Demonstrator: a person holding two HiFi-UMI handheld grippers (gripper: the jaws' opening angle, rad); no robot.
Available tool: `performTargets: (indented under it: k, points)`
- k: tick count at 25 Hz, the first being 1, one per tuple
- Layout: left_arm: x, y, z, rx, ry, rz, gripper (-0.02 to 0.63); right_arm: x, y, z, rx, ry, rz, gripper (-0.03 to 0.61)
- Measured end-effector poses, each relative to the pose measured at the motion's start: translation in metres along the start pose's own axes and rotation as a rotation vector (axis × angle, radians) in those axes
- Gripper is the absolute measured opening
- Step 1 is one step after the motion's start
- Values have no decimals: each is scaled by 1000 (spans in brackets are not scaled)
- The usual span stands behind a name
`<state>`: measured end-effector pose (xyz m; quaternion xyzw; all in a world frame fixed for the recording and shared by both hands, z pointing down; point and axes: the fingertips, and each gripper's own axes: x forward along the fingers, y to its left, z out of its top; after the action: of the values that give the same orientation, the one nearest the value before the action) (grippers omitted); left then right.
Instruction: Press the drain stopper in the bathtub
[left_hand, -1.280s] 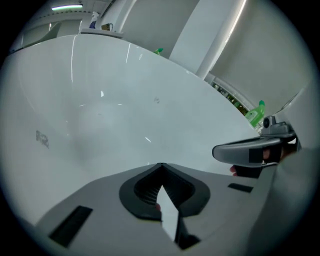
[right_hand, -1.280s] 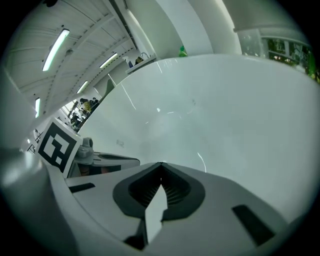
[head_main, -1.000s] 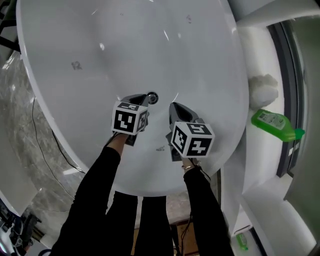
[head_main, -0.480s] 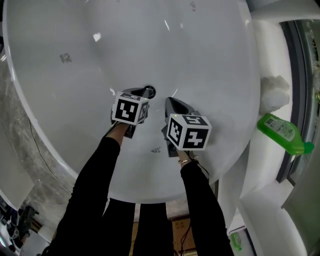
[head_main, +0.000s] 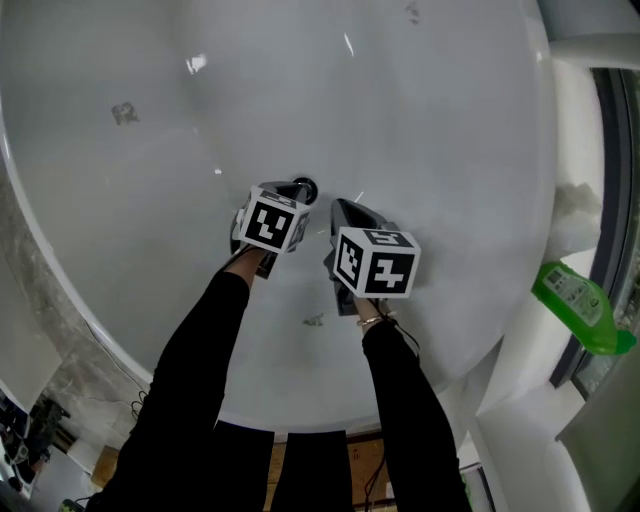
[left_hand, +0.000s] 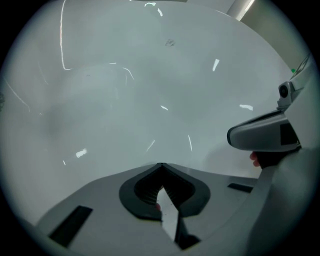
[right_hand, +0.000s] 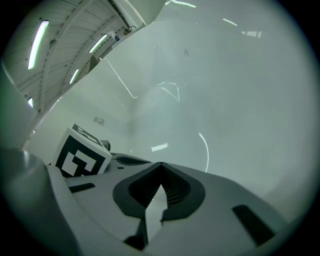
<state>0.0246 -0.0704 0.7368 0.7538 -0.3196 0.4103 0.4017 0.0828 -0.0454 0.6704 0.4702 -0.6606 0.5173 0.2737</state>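
So here's where I'm at. The drain stopper (head_main: 304, 188) sits on the floor of the bathtub (head_main: 430, 120), roughly mid-tub. My left gripper (head_main: 280, 189) has its nose right at the stopper's left edge. From the head view I can't tell if it's actually touching or just above it. Both sets of jaws are pinched together with nothing in them, left and right alike, so I'd be poking with a closed tip, not grabbing.

What worries me is that the left gripper view shows only bare white tub beyond the jaws, no stopper at all. My guess is it's tucked under the nose where that camera can't see. That means I'm aiming off the head view alone, and the marker cube (head_main: 270, 222) covers a good part of the approach. If I come down off-centre, I reckon the tip skates off the stopper's top onto the glossy tub floor and it never clicks. Pushing at a slant could do the same, or tip the stopper instead of sinking it.

Second thing: the right gripper (head_main: 340, 209) is parked just right of the stopper, near the left one. One sideways slip and the two could knock together. The green bottle (head_main: 573, 298) is way off to the right, outside the tub, so no worry there.
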Motion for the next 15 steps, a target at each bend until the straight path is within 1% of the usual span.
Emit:
performTargets:
  k: [2,4,8,15]
  points:
    - [12,2,-6,33,20,-3,6,6,-3,-2,4,5,0,2]
    - [22,7,-13,43,40,4,6,11,-6,-2,6,11,-10,2]
    - [33,15,-25,2,68,15,6,24,-12,-13,10,37,-6,2]
    - [51,16,-31,3,84,9,6,38,-16,-21,10,71,2,2]
